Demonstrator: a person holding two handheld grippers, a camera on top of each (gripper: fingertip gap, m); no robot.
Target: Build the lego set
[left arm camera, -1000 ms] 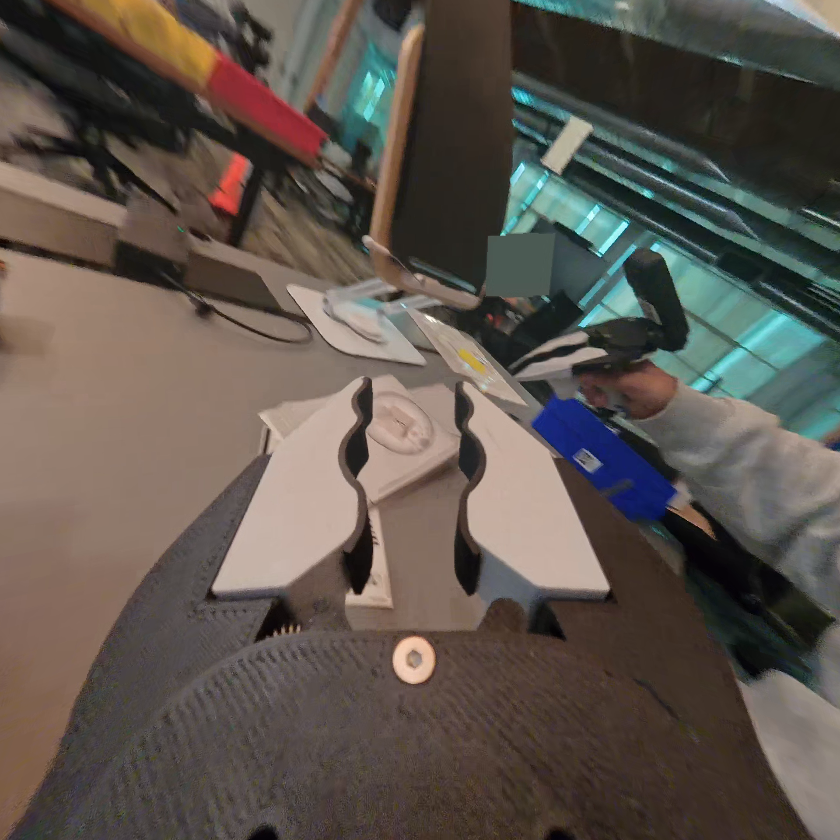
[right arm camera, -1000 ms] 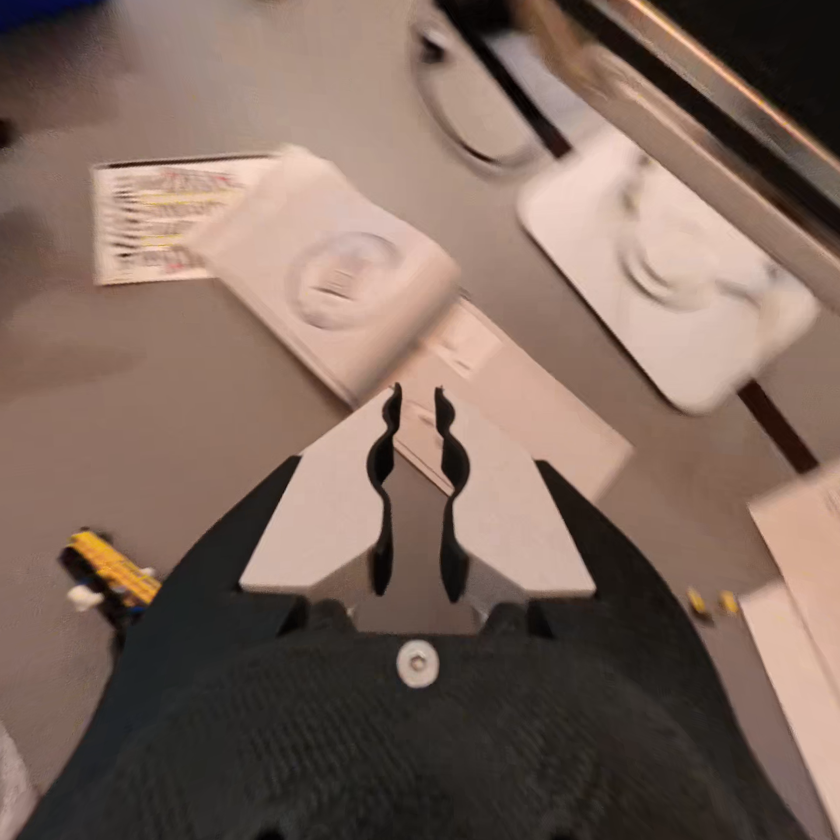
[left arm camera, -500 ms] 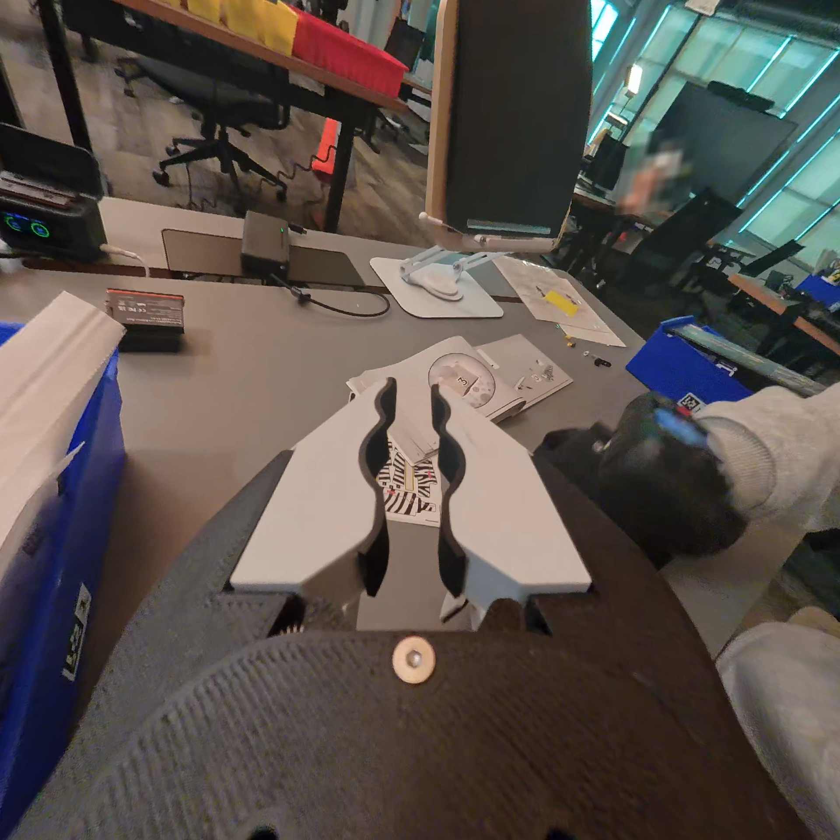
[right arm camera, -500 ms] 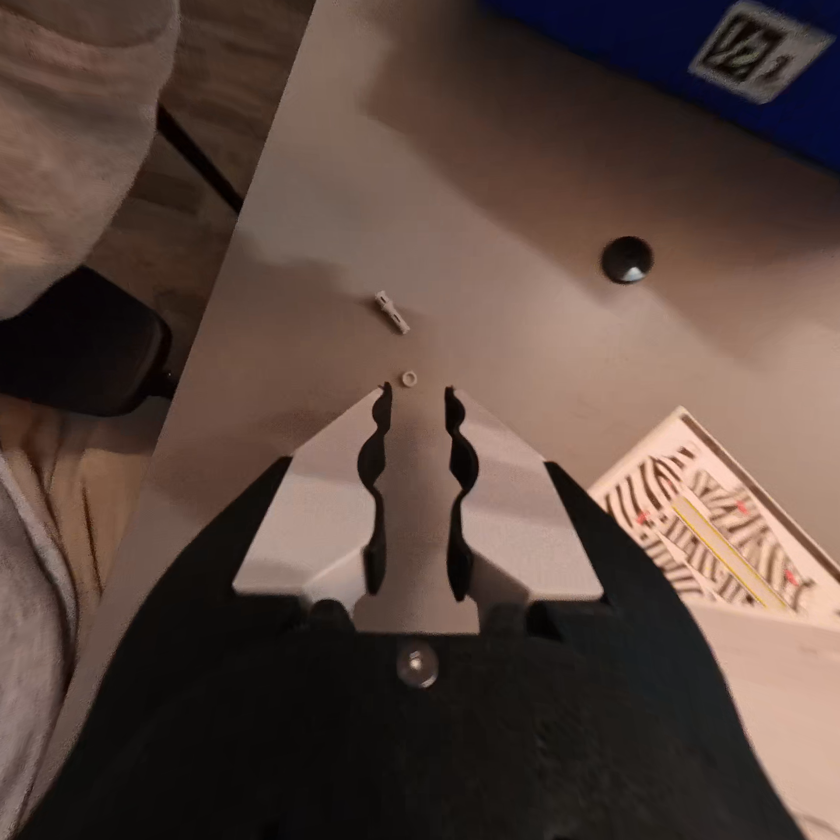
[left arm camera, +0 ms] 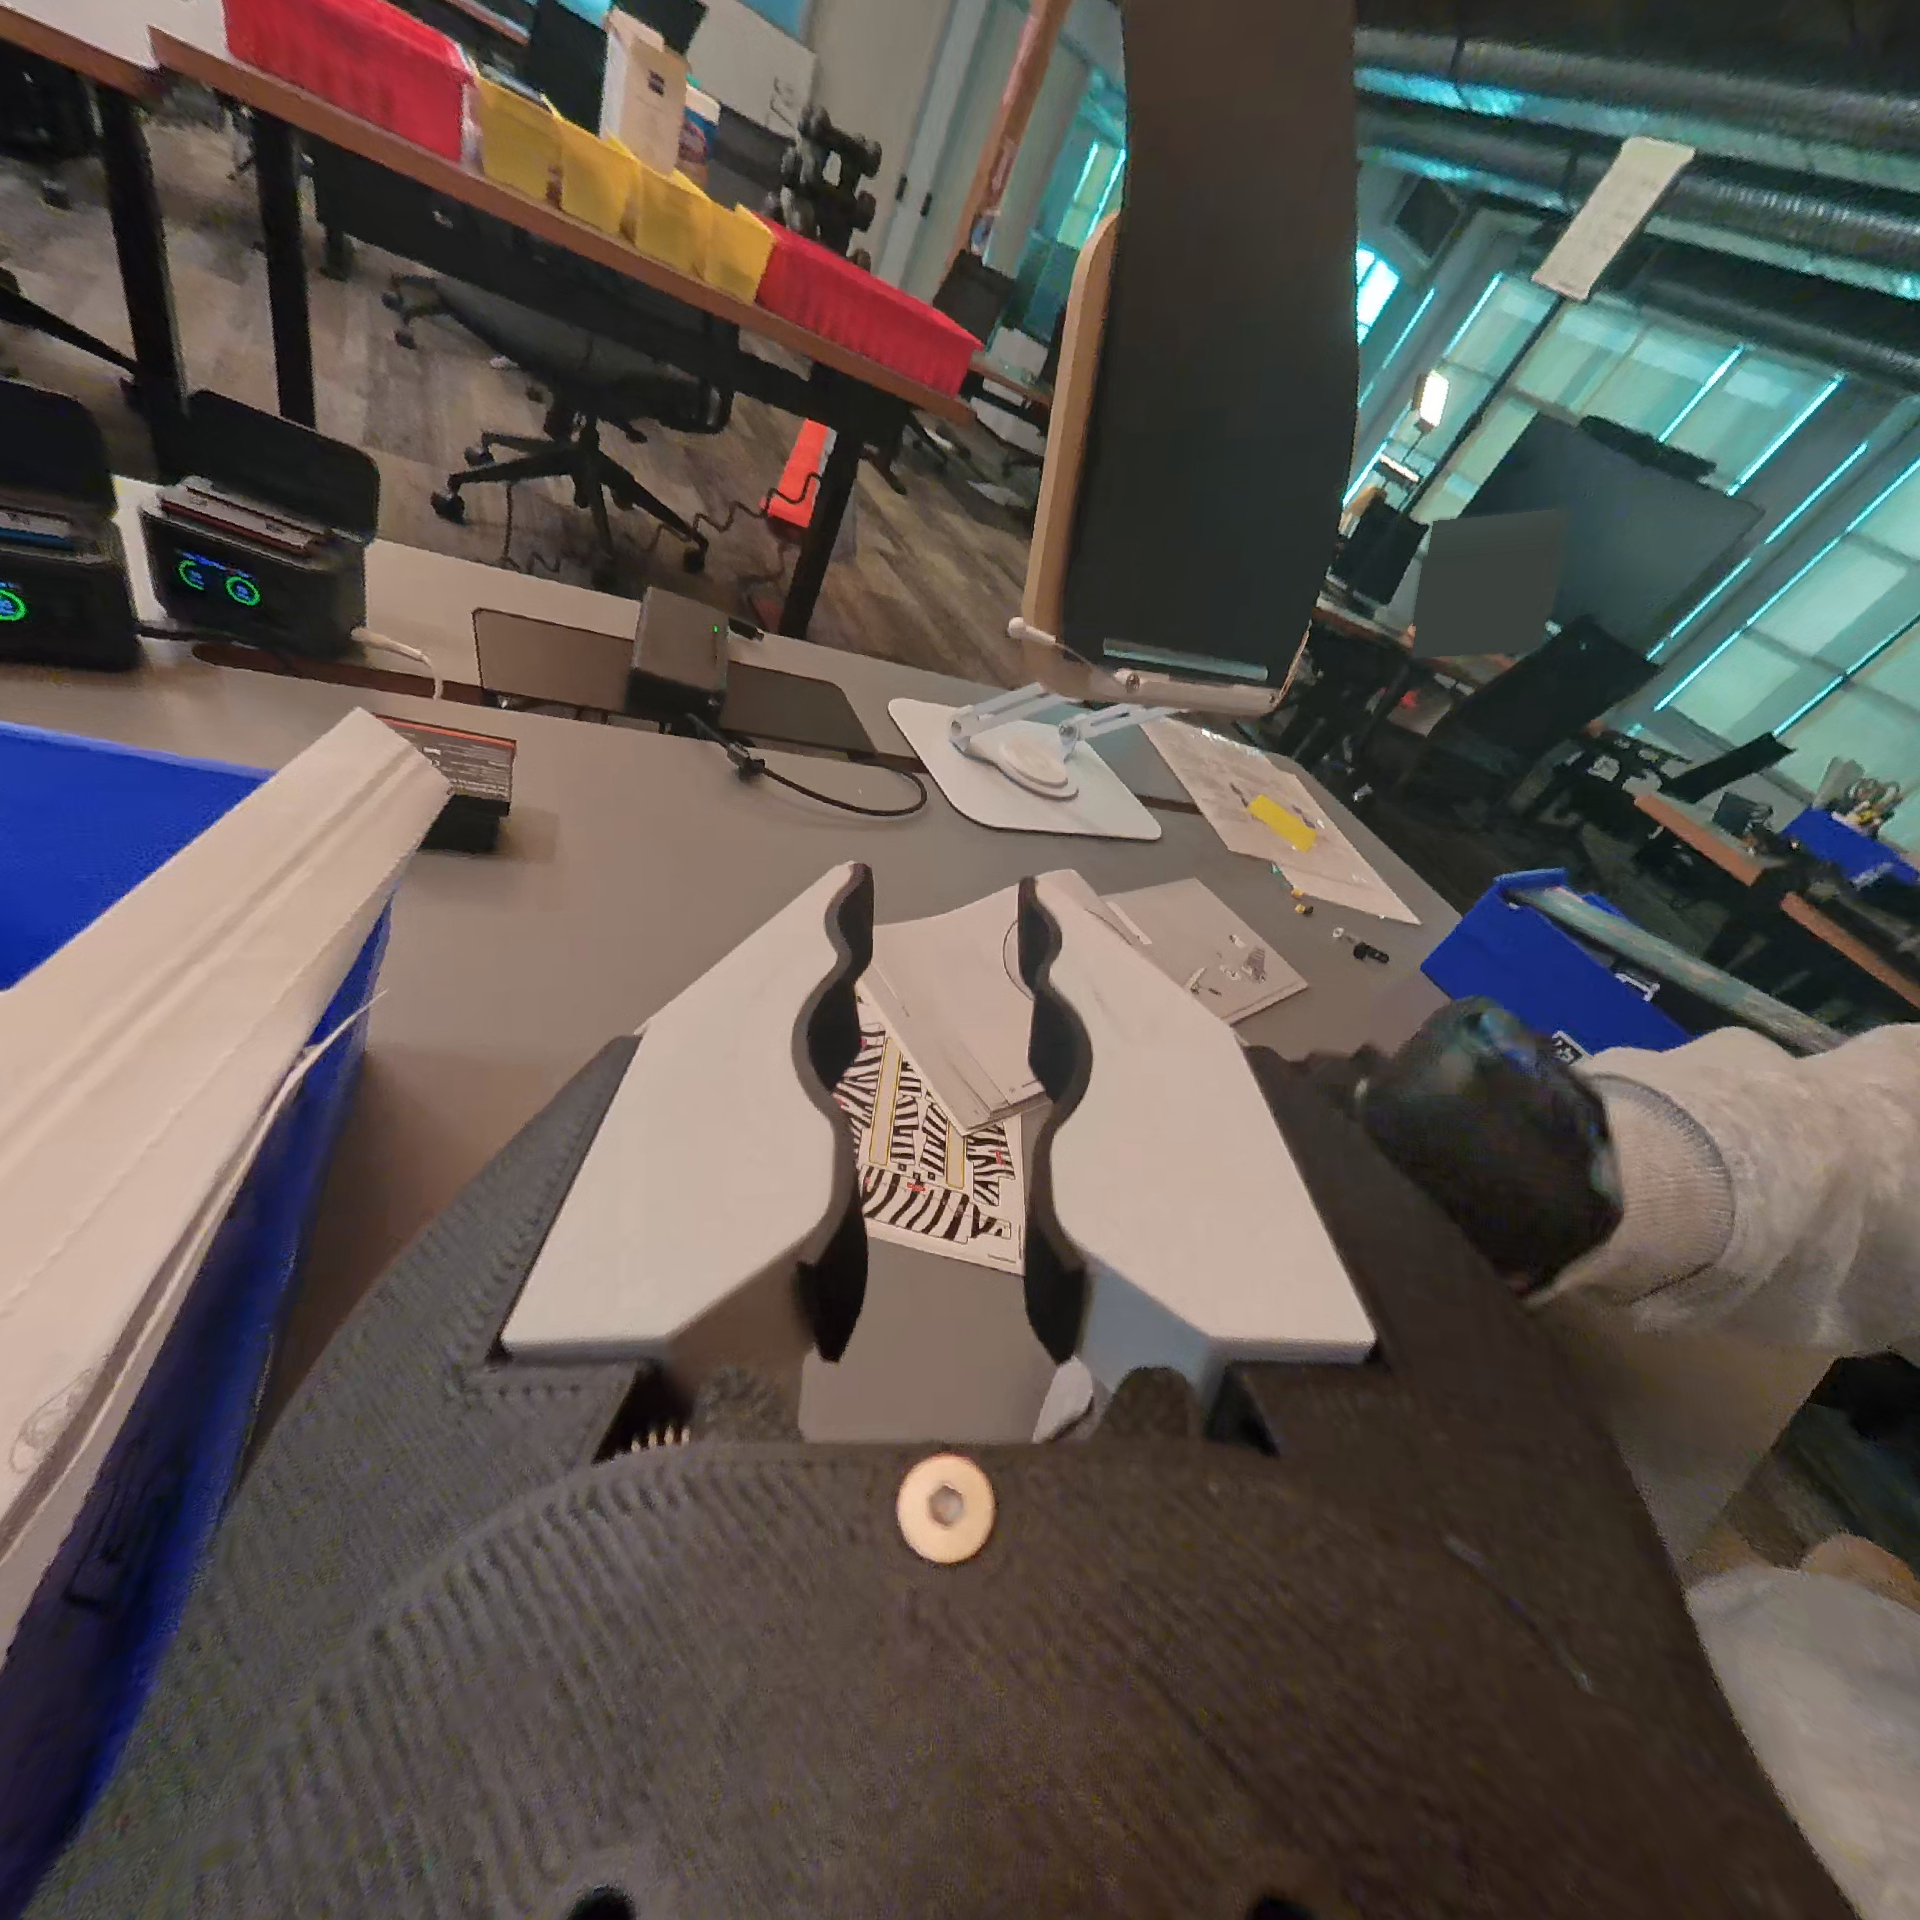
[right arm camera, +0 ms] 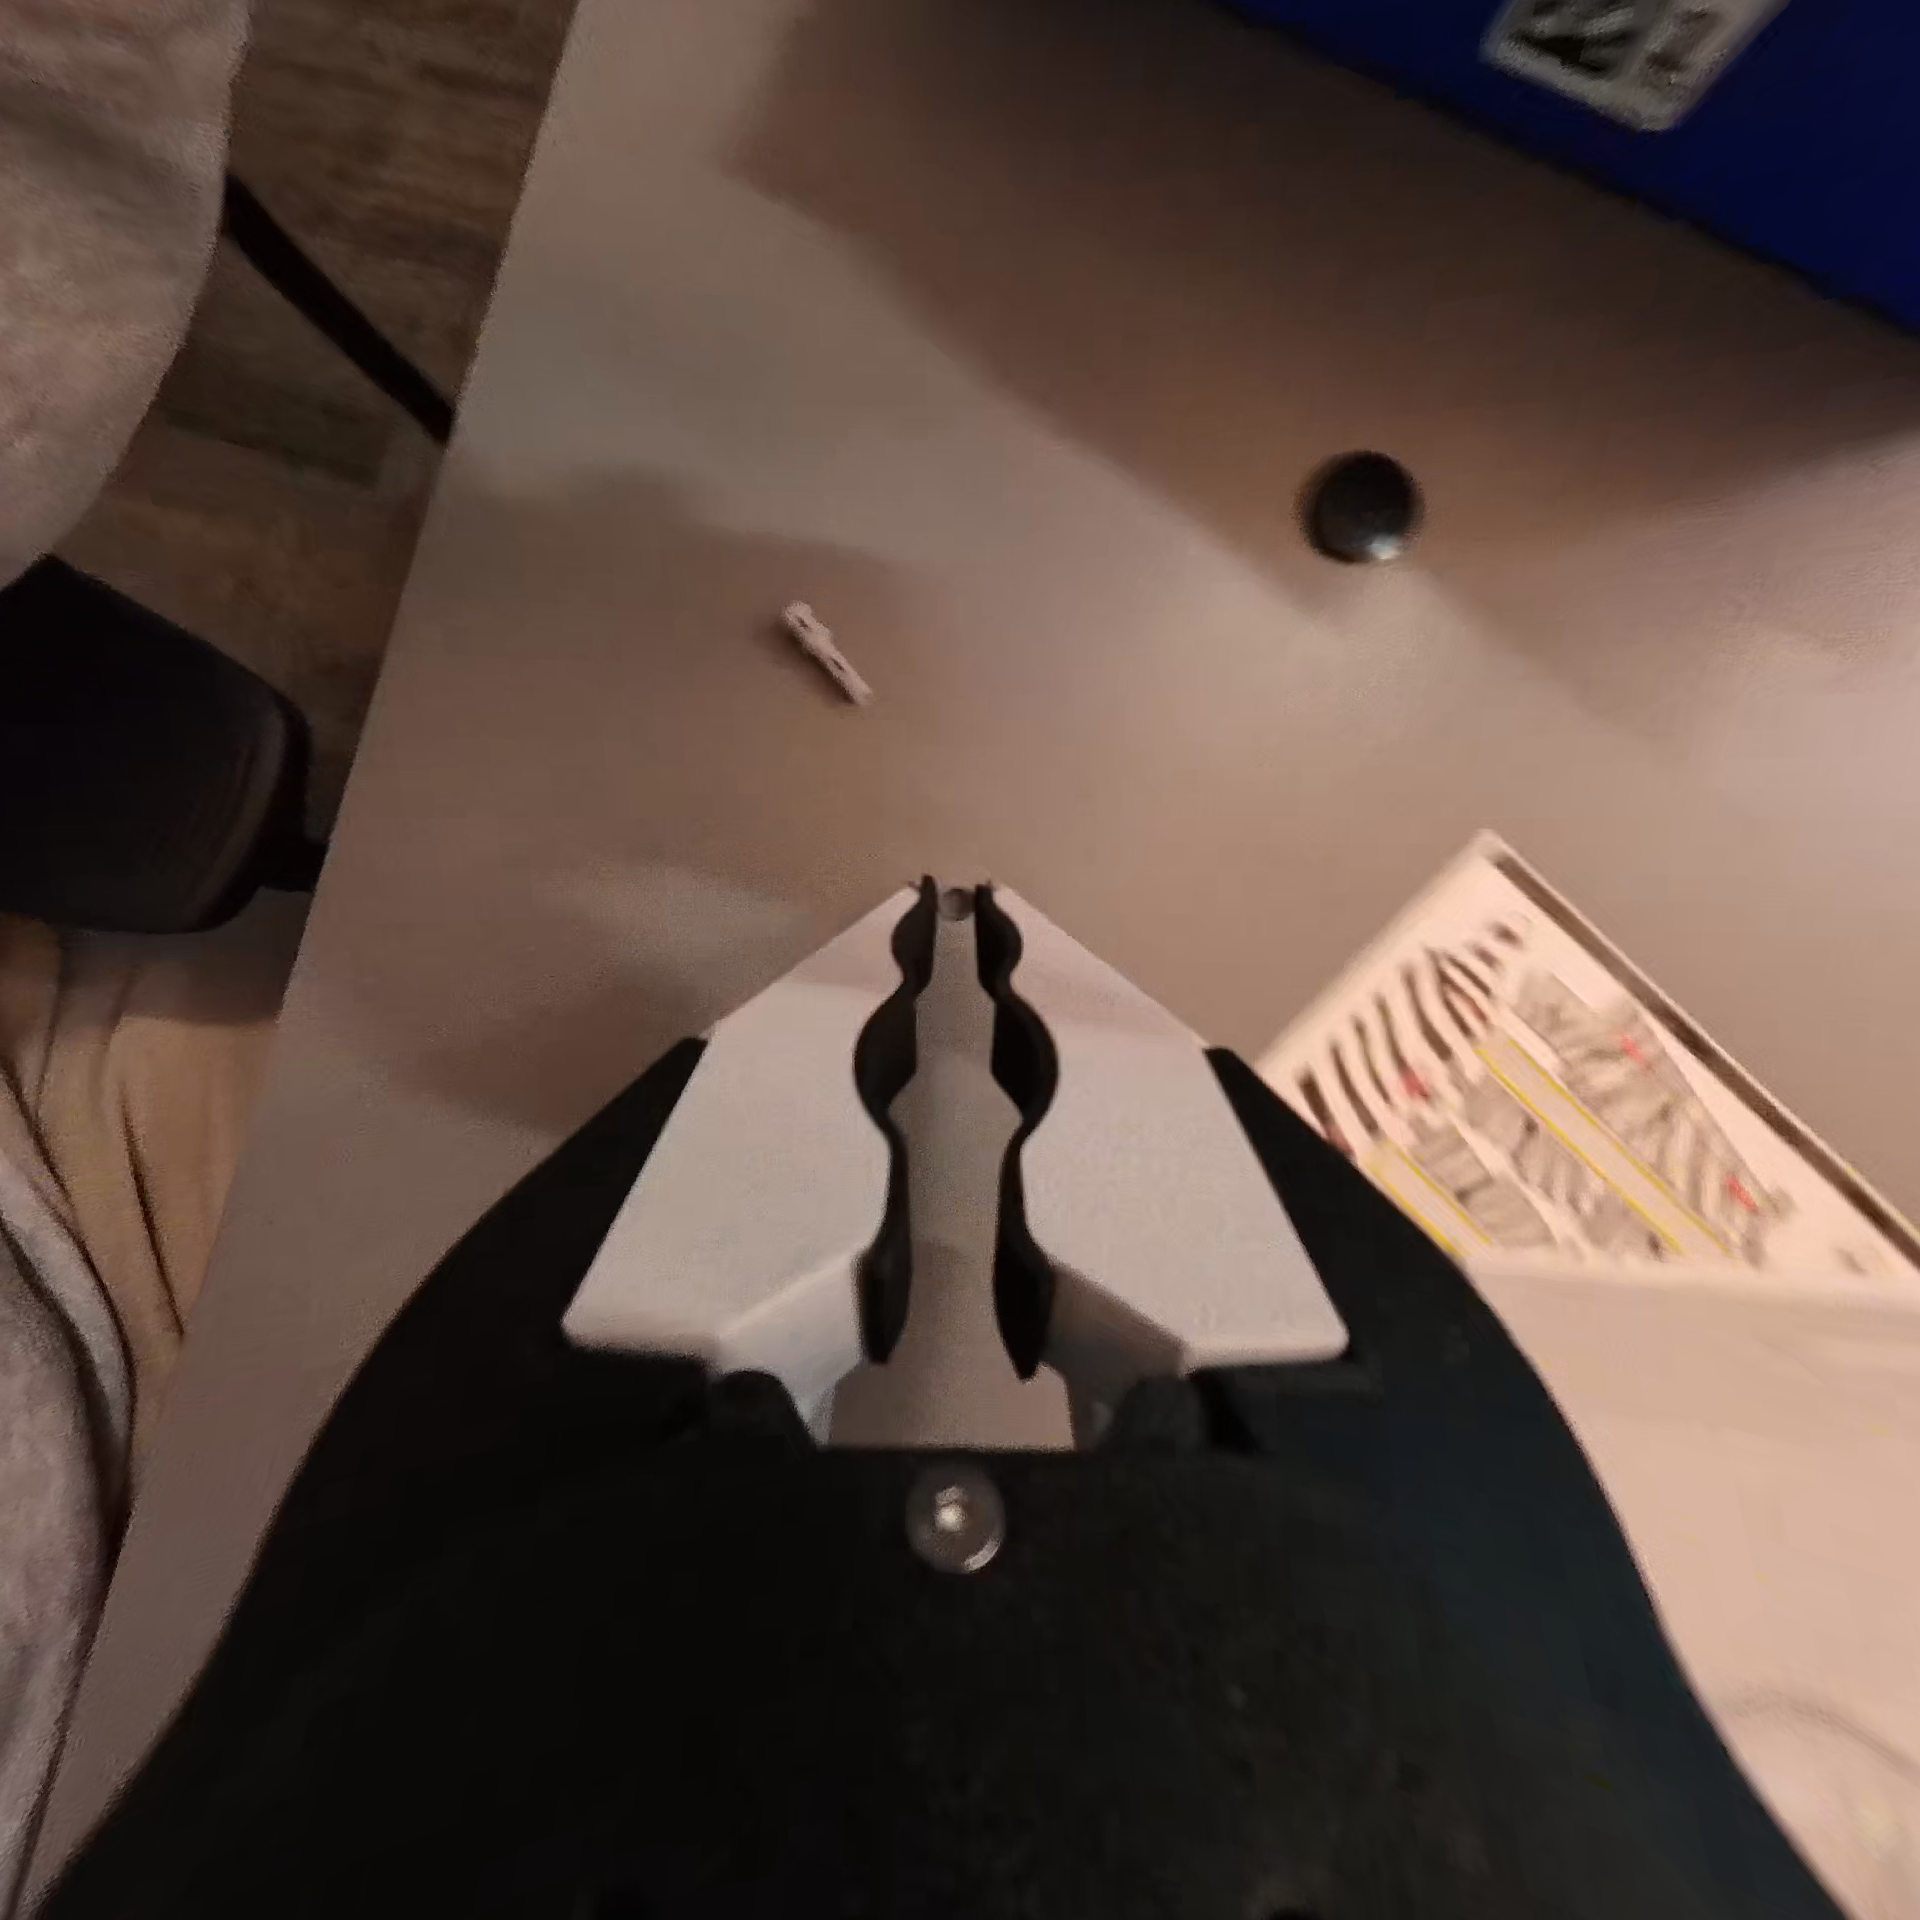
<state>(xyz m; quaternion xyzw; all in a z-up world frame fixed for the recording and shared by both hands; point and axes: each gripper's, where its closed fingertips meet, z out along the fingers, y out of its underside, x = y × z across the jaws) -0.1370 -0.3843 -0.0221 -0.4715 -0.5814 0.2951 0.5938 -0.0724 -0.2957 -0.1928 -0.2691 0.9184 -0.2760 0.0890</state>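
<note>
My right gripper [right arm camera: 954, 896] points down at the grey table [right arm camera: 1039, 416] near its front edge, jaws nearly closed, with a tiny white ring piece [right arm camera: 954, 904] pinched between the tips. A small white pin piece [right arm camera: 826, 655] and a black round piece [right arm camera: 1361, 509] lie just beyond it. My left gripper [left arm camera: 943, 883] is open and empty, held above the table over a zebra-striped sticker sheet [left arm camera: 935, 1164] and a white instruction booklet [left arm camera: 956, 987]. The right gripper's black body [left arm camera: 1475, 1132] also shows at the right of the left wrist view, held by a grey-sleeved hand.
A blue bin [left arm camera: 156, 935] with a white bag [left arm camera: 208, 935] stands close on the left, another blue bin [left arm camera: 1538, 966] at the right. A tablet on a stand [left arm camera: 1205, 364] and a cable are at the back. Tiny loose pieces [left arm camera: 1351, 940] lie beside paper sheets. The table edge [right arm camera: 416, 727] is close left. My right fingertips sit around 20 centimeters from my left ones.
My right gripper has moved forward over the tiny white ring and narrowed its jaws around it. My left gripper has opened slightly and its view has tilted a little.
</note>
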